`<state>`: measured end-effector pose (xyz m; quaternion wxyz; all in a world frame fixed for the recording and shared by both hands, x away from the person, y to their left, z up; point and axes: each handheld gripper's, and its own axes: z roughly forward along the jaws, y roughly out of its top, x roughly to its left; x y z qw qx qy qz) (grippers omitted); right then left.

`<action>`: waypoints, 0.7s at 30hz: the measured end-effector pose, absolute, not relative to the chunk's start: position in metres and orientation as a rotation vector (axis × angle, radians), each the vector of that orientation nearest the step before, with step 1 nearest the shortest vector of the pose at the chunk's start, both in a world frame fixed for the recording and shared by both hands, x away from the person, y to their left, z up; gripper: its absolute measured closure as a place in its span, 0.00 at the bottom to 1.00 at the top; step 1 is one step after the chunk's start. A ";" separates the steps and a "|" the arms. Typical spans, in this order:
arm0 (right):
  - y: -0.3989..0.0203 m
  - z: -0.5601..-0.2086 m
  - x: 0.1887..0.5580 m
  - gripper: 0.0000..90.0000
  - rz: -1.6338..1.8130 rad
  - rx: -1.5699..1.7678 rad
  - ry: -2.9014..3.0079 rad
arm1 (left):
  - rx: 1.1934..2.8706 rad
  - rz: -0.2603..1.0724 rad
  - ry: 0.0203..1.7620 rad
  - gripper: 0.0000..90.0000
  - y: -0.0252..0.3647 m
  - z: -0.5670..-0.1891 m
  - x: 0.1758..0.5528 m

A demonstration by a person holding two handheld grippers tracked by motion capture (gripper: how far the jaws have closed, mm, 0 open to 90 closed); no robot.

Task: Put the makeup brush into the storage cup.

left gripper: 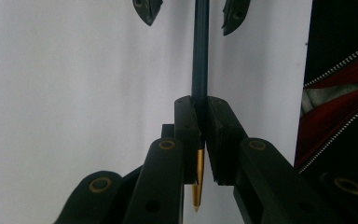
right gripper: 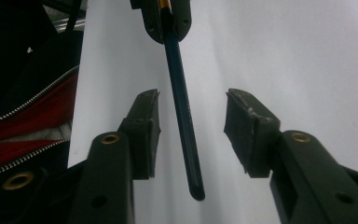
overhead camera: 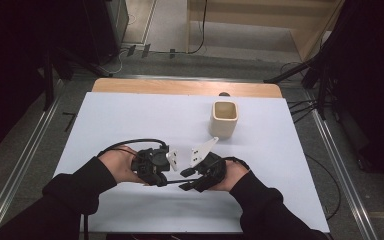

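Two grippers meet at lower centre of the high view, over the white table (overhead camera: 130, 120). My left gripper (left gripper: 200, 140) has its jaws clamped together on a dark blue pencil (left gripper: 200, 56). In the left gripper view the pencil runs straight up the middle of the frame from between the pads, and its gold end with a pointed tip hangs out below the jaws at bottom centre. At the top edge of that frame the two jaw tips of my right gripper (right gripper: 191, 130) stand either side of the shaft without touching it.

In the right gripper view the pencil (right gripper: 182, 107) comes down from the left gripper's jaws at top centre and slants slightly to the right, its rounded dark end low in the frame. My right jaws stand apart; the shaft lies between them, nearer the left pad, and touches neither.

One cream square cup (overhead camera: 224, 119) stands upright on the table at upper right of centre, well apart from both grippers.
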<state>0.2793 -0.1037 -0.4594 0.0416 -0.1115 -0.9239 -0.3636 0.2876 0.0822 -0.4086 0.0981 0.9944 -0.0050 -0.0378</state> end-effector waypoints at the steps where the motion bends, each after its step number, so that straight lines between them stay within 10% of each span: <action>1: -0.103 -0.460 0.280 0.67 -1.112 -0.335 -2.827 | 2.940 -0.113 -0.010 0.93 0.082 -0.409 0.287; 21: -0.096 -0.469 0.279 0.94 -1.061 -0.297 -2.762 | 2.936 -0.129 -0.054 0.93 0.078 -0.412 0.286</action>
